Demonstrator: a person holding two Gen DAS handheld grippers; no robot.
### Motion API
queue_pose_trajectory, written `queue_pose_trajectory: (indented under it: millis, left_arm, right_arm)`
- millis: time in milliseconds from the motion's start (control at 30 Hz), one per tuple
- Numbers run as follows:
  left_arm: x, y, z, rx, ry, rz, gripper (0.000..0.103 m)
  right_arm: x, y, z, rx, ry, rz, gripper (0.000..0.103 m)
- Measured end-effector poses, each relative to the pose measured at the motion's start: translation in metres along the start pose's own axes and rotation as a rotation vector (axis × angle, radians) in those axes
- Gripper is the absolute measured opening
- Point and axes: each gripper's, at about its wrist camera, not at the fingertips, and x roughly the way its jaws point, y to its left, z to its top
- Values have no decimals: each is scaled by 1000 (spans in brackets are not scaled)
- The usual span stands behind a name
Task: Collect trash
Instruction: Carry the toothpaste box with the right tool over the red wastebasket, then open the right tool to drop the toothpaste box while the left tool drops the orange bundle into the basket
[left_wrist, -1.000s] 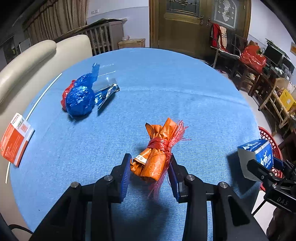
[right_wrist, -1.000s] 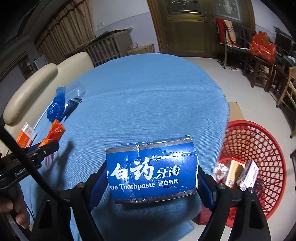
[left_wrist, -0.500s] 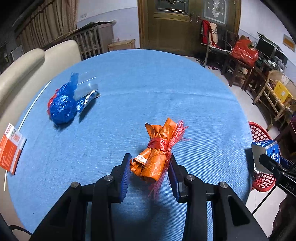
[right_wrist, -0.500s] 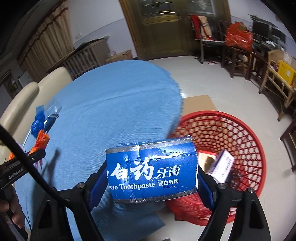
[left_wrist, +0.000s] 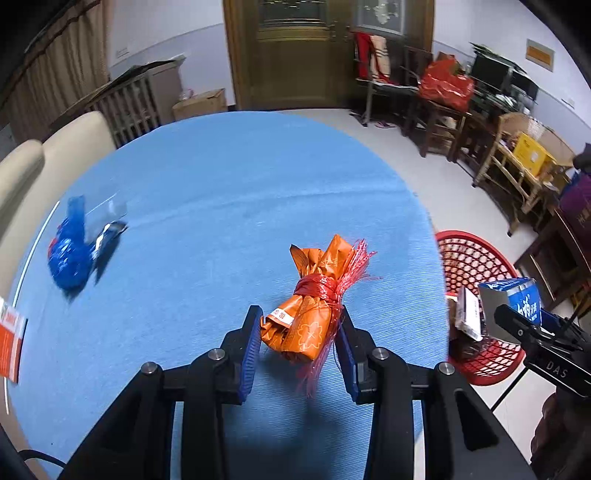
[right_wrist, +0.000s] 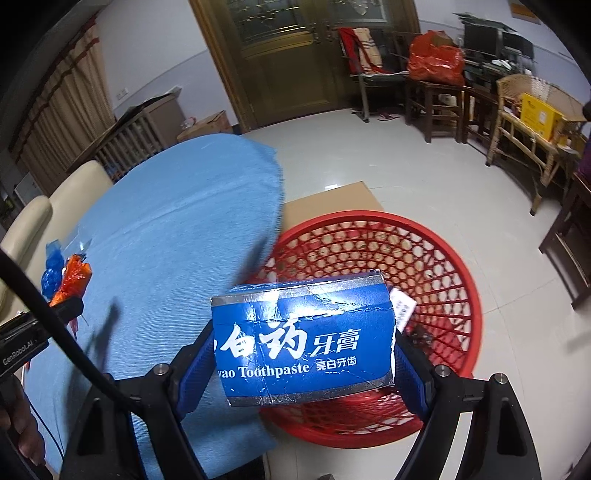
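My left gripper (left_wrist: 297, 332) is shut on an orange wrapper bundle (left_wrist: 314, 306) tied with red string, held above the blue table (left_wrist: 229, 192). My right gripper (right_wrist: 303, 343) is shut on a blue toothpaste box (right_wrist: 303, 336) and holds it over the red mesh basket (right_wrist: 436, 236) on the floor beside the table. The basket (left_wrist: 476, 254) holds several small boxes. The right gripper and its toothpaste box (left_wrist: 517, 299) show at the right of the left wrist view. A blue plastic bag wad (left_wrist: 72, 251) lies at the table's left.
An orange and white carton (left_wrist: 9, 339) lies at the table's left edge. A cream sofa (left_wrist: 40, 158) stands behind the table. Flat cardboard (right_wrist: 332, 199) lies under the basket. Chairs and wooden furniture (left_wrist: 443, 107) line the right wall.
My right gripper has carried the toothpaste box right, off the table edge to over the red basket. My left gripper has moved right with the orange bundle still held.
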Motion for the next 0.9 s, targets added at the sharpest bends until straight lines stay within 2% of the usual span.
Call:
queue_pose_trajectory:
  millis: [367, 900]
  left_arm:
    - [4, -45, 7, 74, 5, -33, 40]
    - [11, -73, 13, 129, 18, -50, 40]
  right_arm:
    - [-6, -41, 8, 63, -21, -40, 87]
    - [11, -68, 11, 89, 9, -71, 87]
